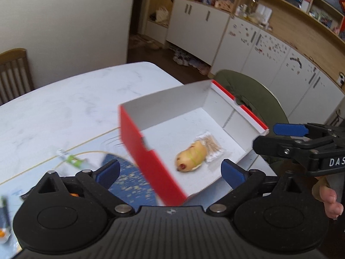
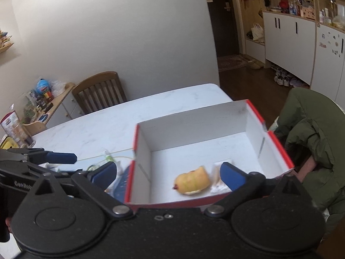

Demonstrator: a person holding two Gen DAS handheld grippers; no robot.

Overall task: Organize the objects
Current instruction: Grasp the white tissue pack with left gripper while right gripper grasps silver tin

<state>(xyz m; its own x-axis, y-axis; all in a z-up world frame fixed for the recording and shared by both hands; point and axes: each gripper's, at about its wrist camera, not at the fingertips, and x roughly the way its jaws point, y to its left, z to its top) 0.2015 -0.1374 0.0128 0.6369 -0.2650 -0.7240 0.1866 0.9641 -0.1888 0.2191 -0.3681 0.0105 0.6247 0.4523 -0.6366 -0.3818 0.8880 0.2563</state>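
Note:
An open red box (image 1: pixel 138 151) with a white inside stands on the marble table (image 1: pixel 64 108). On its floor lies a yellow sausage bun (image 1: pixel 190 158) beside a clear packet of small sticks (image 1: pixel 210 149). My left gripper (image 1: pixel 170 168) hangs open above the box's near corner, holding nothing. My right gripper (image 1: pixel 269 138) reaches in from the right, over the box's right rim. In the right wrist view, my right gripper (image 2: pixel 169 170) is open over the box (image 2: pixel 194 118), with the bun (image 2: pixel 192 182) and the packet (image 2: pixel 217 185) below it. A blue left pad (image 2: pixel 62 157) shows at the left.
A green tube (image 1: pixel 73 159) and a blue patterned mat (image 1: pixel 129 179) lie on the table left of the box. A chair draped with a green jacket (image 2: pixel 312 129) stands right of the box, and a wooden chair (image 2: pixel 99 90) at the far side. A hand (image 1: pixel 330 202) shows at the right edge.

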